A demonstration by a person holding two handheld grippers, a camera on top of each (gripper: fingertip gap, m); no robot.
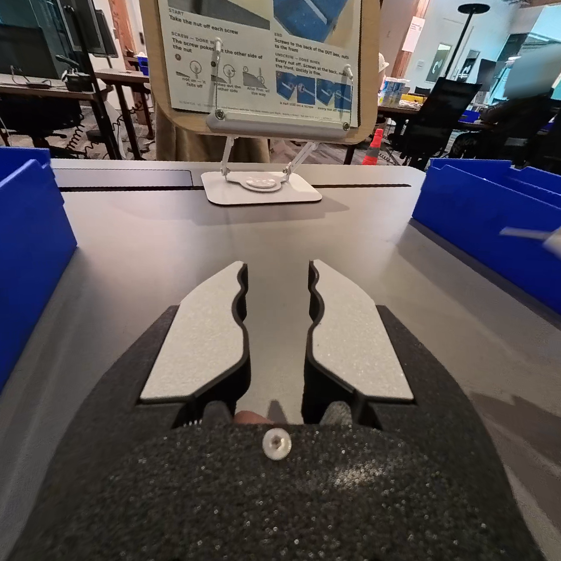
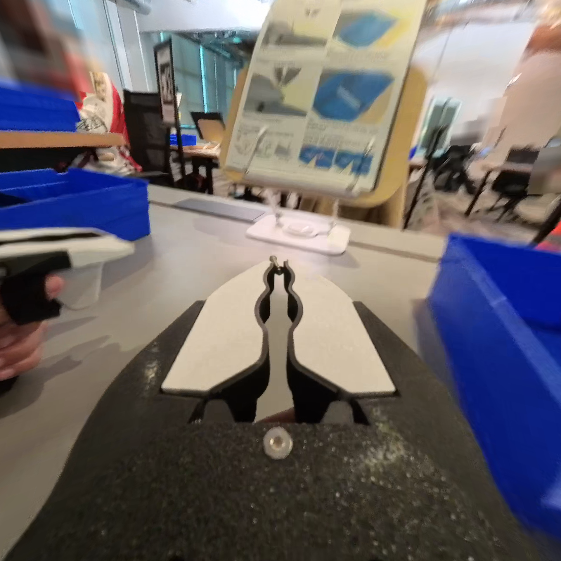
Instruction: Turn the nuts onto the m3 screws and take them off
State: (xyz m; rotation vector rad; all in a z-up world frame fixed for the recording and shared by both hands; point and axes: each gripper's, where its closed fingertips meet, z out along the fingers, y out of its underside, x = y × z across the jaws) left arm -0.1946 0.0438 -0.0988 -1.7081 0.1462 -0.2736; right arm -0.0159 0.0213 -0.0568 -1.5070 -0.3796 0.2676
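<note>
My right gripper [image 2: 278, 268] is shut on a small silver screw [image 2: 275, 263], pinched at the fingertips, its head sticking up and to the left. The view is blurred and I cannot tell whether a nut is on it. My left gripper [image 1: 277, 268] is open and empty, low over the grey table [image 1: 182, 249]. It also shows at the left edge of the right wrist view [image 2: 100, 246], held by a hand [image 2: 18, 349]. The tip of the right gripper shows blurred at the right edge of the left wrist view [image 1: 534, 236].
A blue bin [image 1: 27, 243] stands on the left and another blue bin [image 1: 491, 218] on the right; both show in the right wrist view, left [image 2: 76, 203] and right [image 2: 501, 334]. An instruction sheet on a white stand [image 1: 264, 188] stands at the table's far middle.
</note>
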